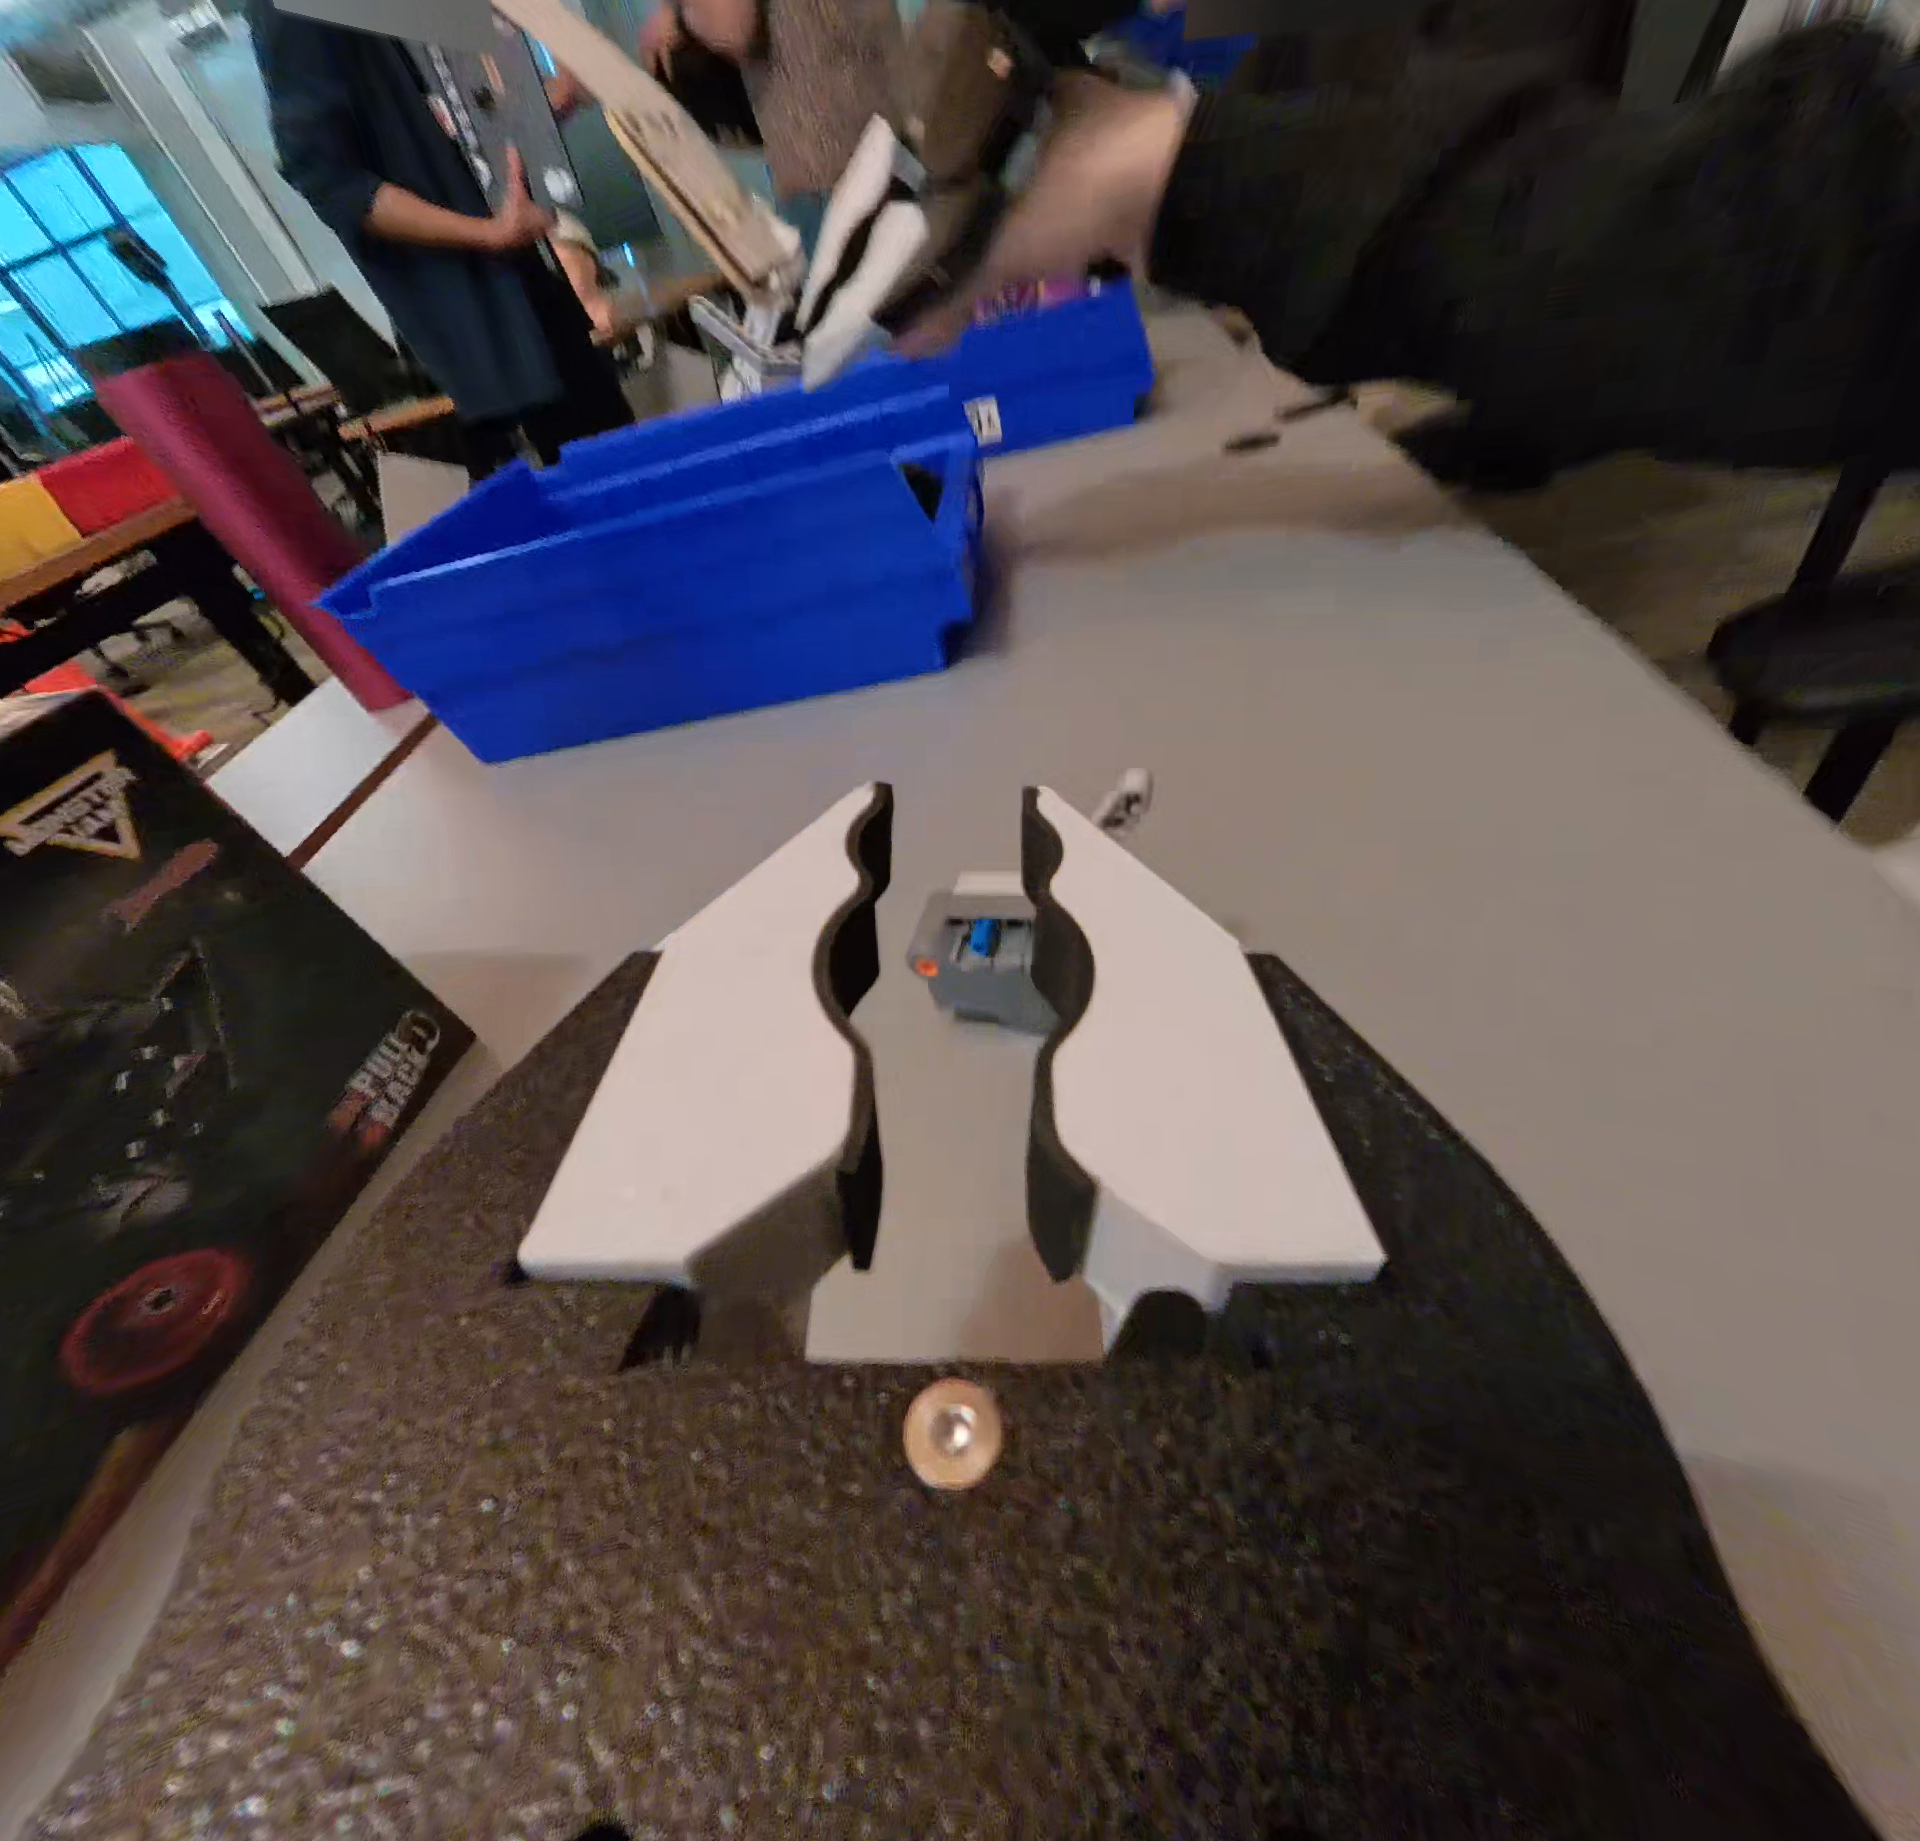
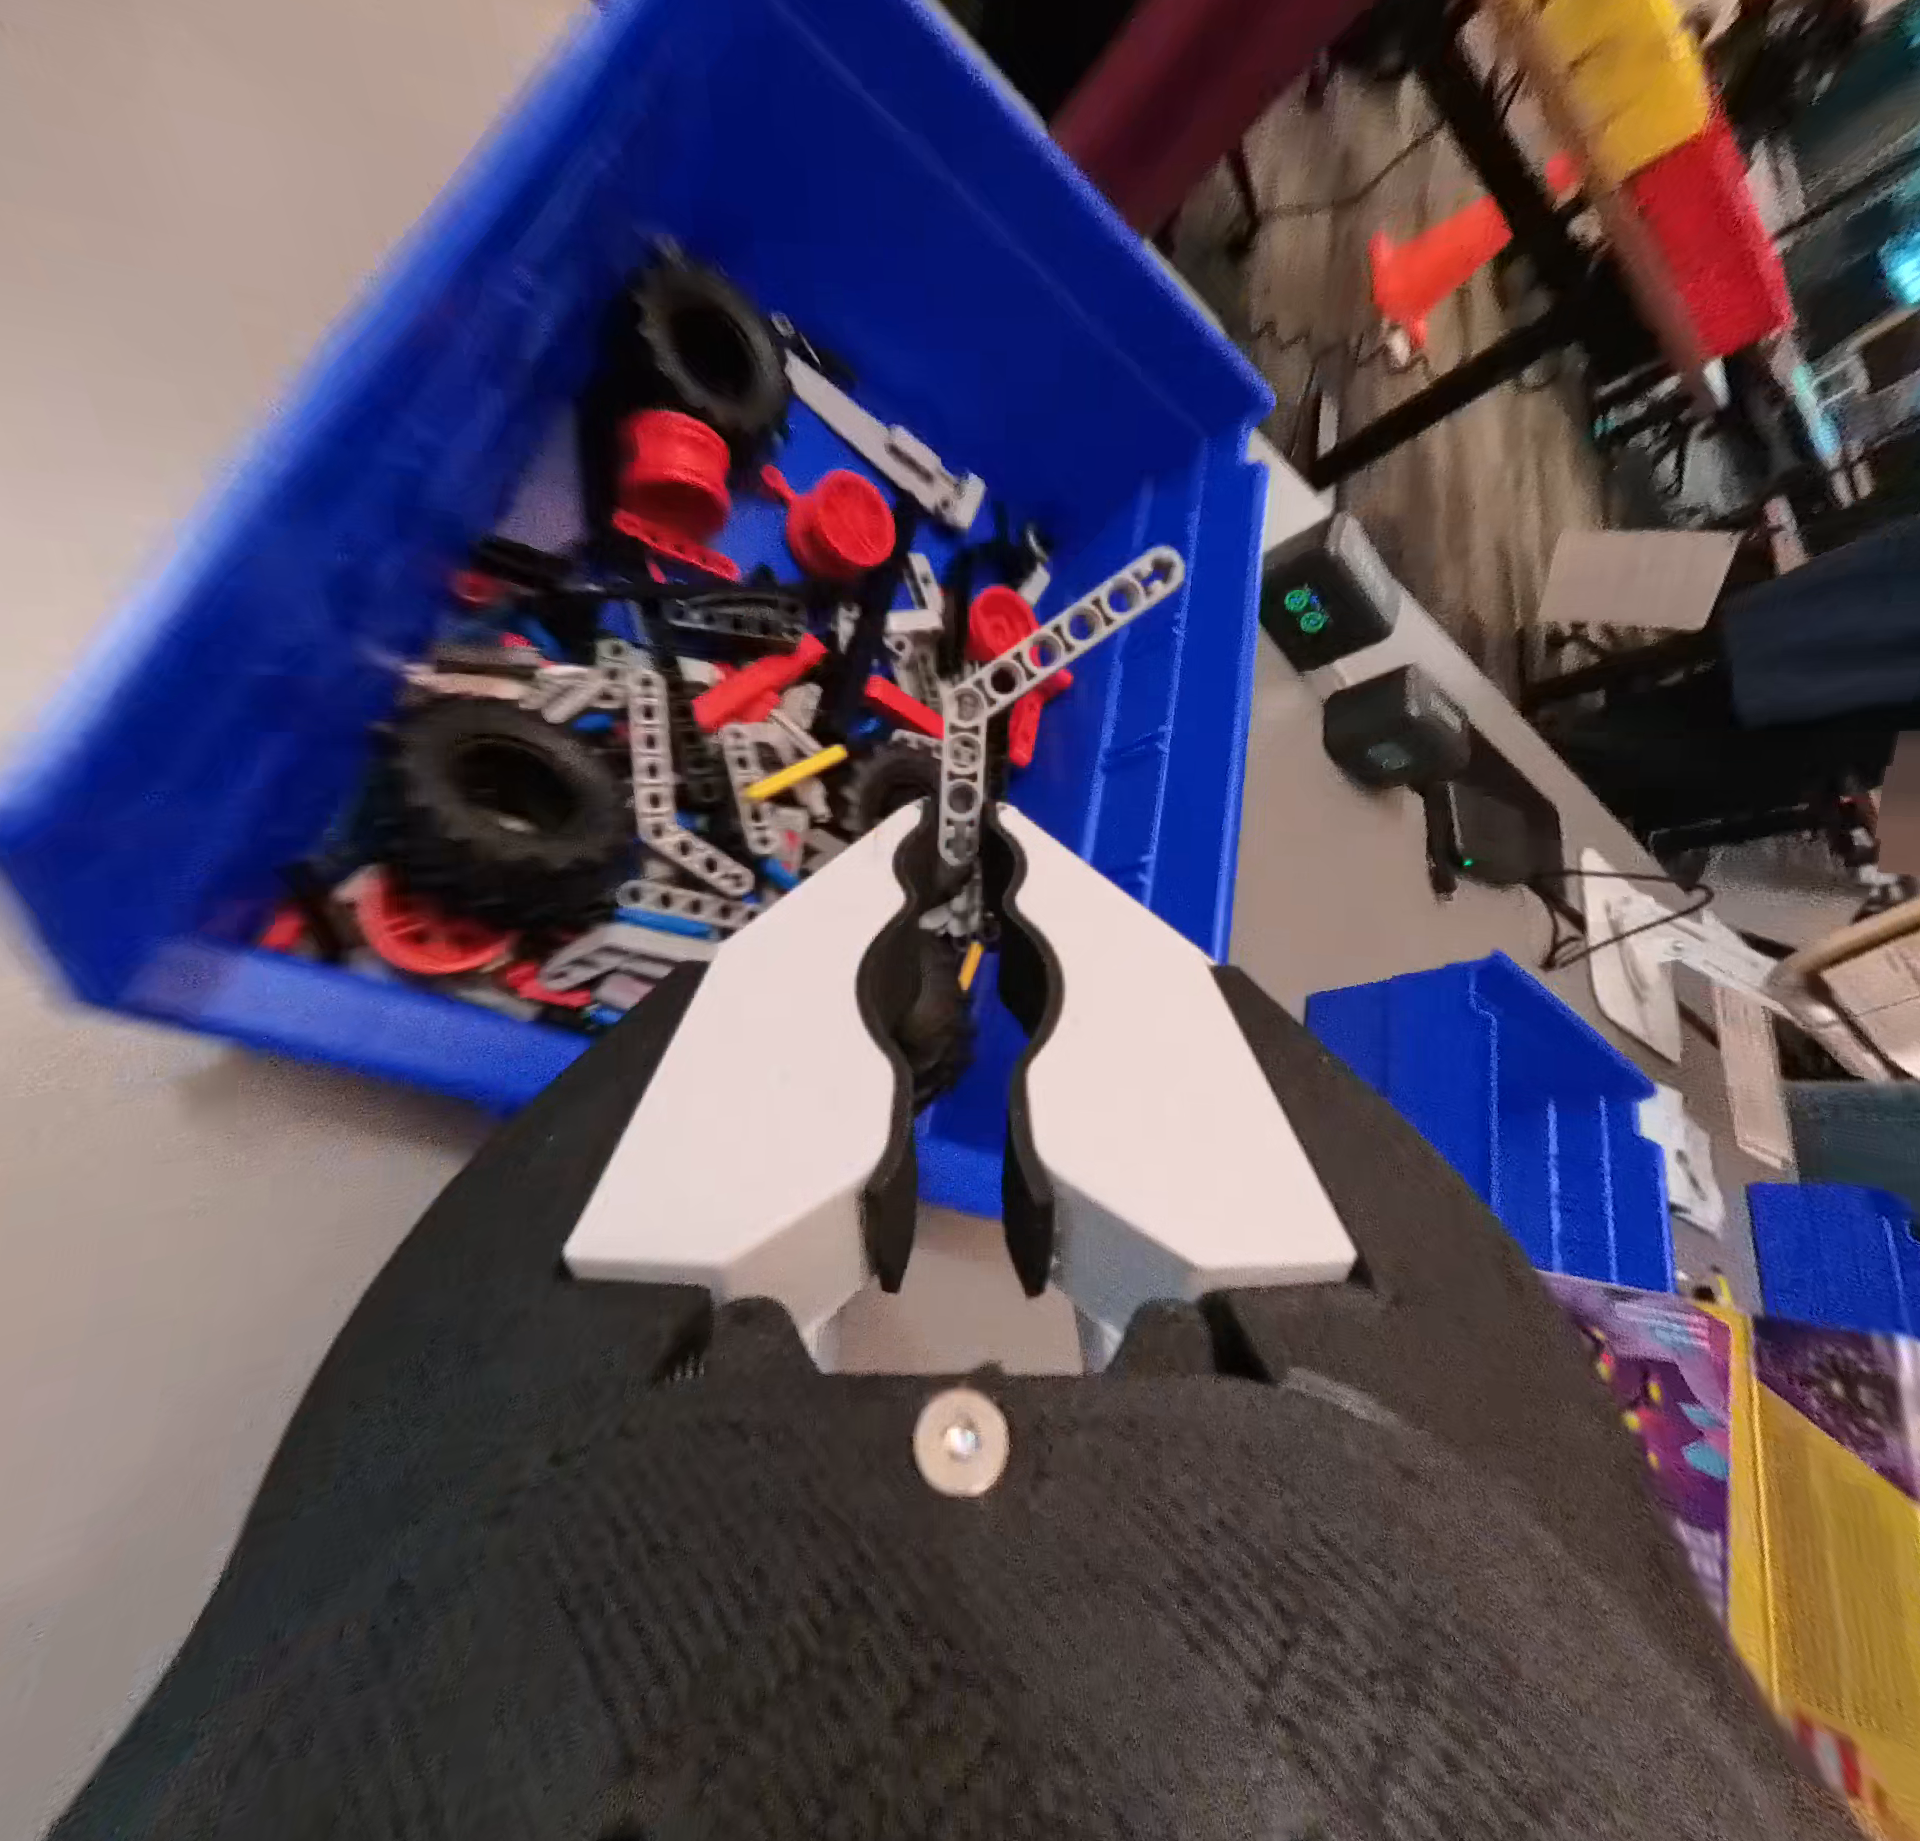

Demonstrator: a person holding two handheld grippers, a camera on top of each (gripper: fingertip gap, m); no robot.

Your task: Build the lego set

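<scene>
In the left wrist view my left gripper (image 1: pixel 956 804) is open just above the grey table (image 1: pixel 1351 752). A small grey Lego assembly (image 1: pixel 971 955) with a blue part and an orange pin lies on the table between the fingers, with a gap to the left pad. In the right wrist view my right gripper (image 2: pixel 961 825) is shut on one end of a grey bent beam with holes (image 2: pixel 1039 648) and holds it over the blue bin (image 2: pixel 935 150). The bin holds several loose parts, among them black tyres (image 2: pixel 499 794) and red hubs (image 2: pixel 670 472).
A small white piece (image 1: pixel 1122 797) lies beyond my left fingertips. The blue bin (image 1: pixel 675 586) stands farther back, the set's dark box (image 1: pixel 156 1064) on the left. People stand behind the table. A second blue bin (image 2: pixel 1486 1095), black devices (image 2: pixel 1330 596) and a colourful box (image 2: pixel 1818 1479) lie to the right. Some 35 cm of space lies between my two pairs of fingers.
</scene>
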